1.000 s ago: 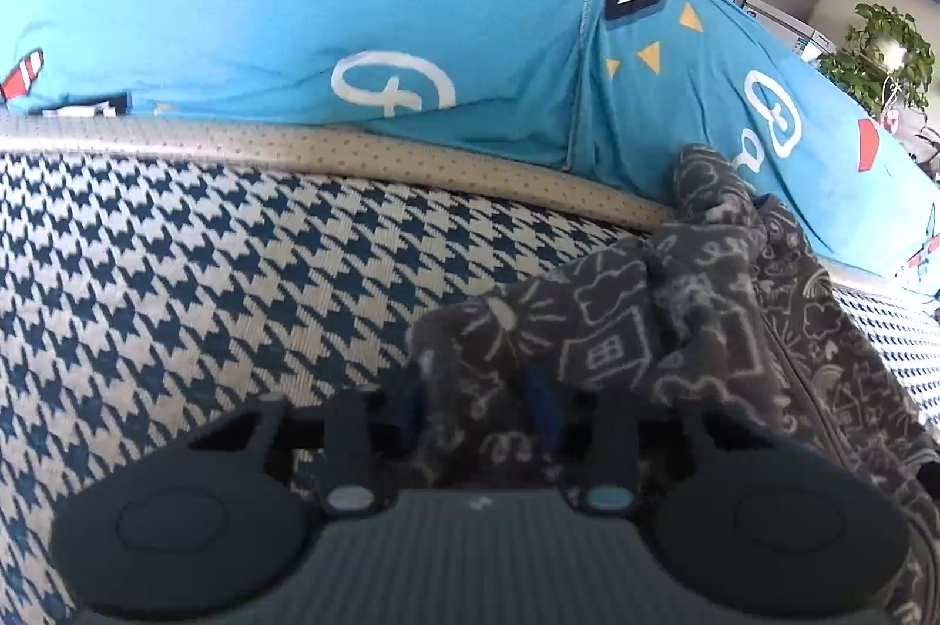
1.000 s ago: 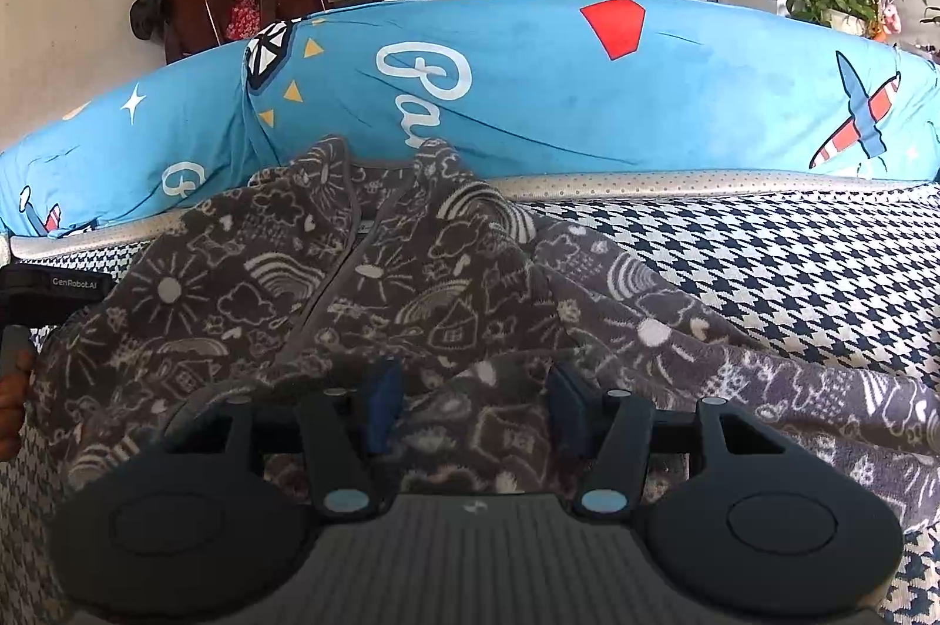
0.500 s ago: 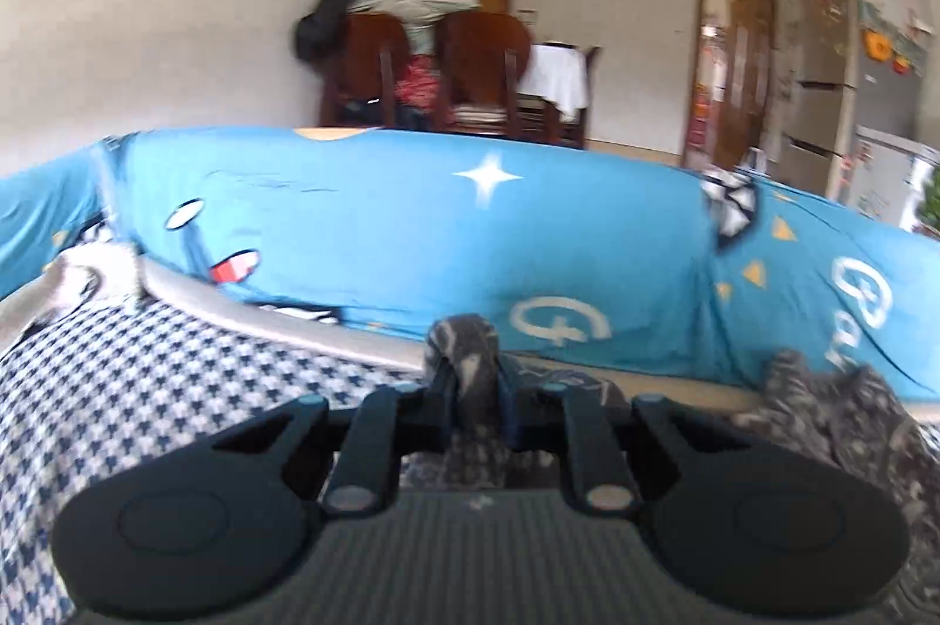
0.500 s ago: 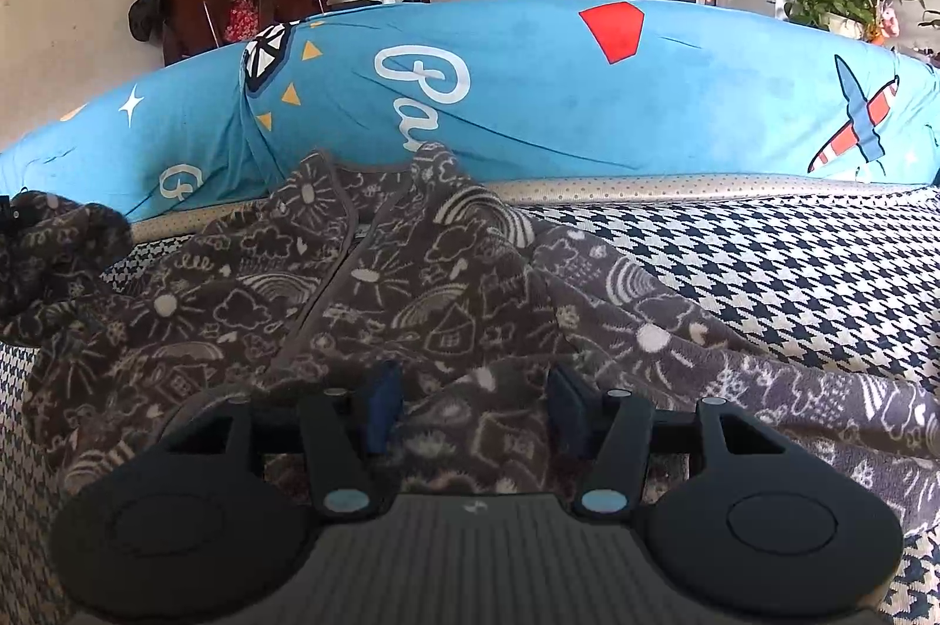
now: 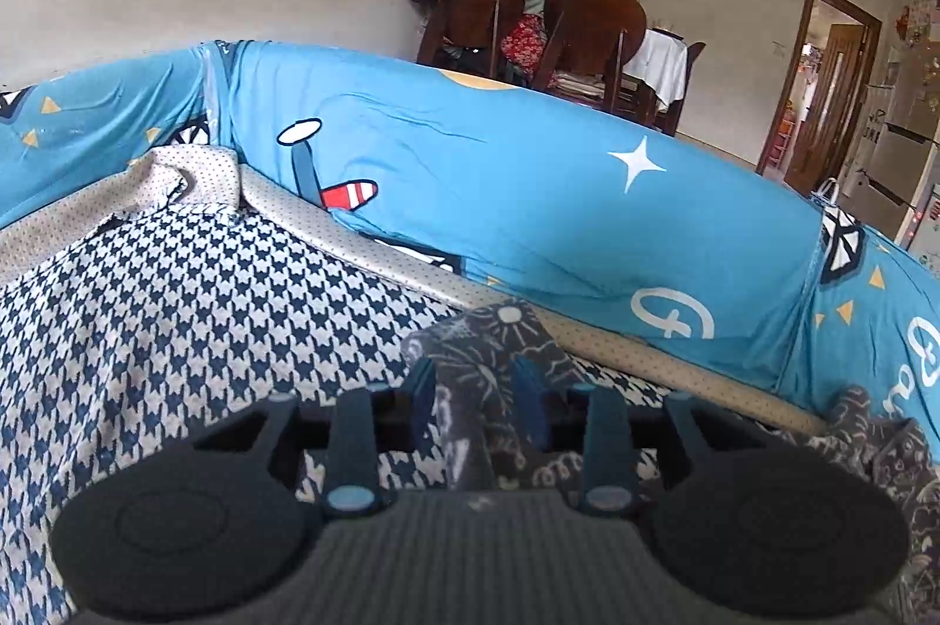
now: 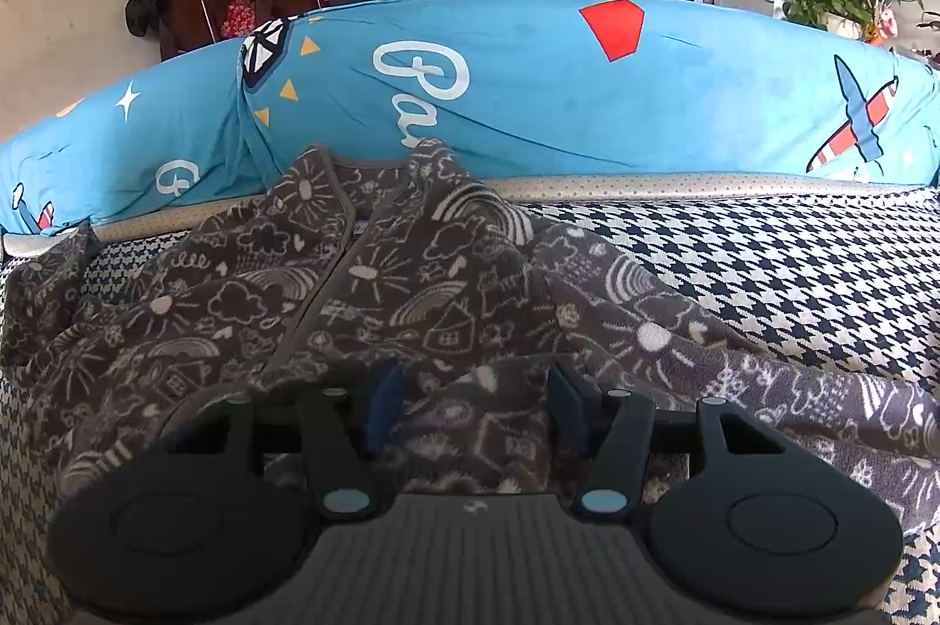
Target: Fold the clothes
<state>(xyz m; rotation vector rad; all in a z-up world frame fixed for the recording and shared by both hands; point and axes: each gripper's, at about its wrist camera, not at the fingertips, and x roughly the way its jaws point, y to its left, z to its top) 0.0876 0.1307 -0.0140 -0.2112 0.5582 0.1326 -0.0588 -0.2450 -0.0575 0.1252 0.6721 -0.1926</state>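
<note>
Both cameras sat low over the houndstooth cover (image 5: 147,331), looking forward between their own fingers toward the blue bolster (image 6: 529,96). The left view angled toward the sofa's left corner; the right faced the bolster squarely. Both shared the patterned garment (image 6: 411,296), bolster and chairs (image 5: 529,26).

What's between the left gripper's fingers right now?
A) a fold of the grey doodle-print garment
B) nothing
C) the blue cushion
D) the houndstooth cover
A: the left gripper has its fingers closed on a raised fold of the grey doodle-print garment, above the houndstooth cover.
</note>
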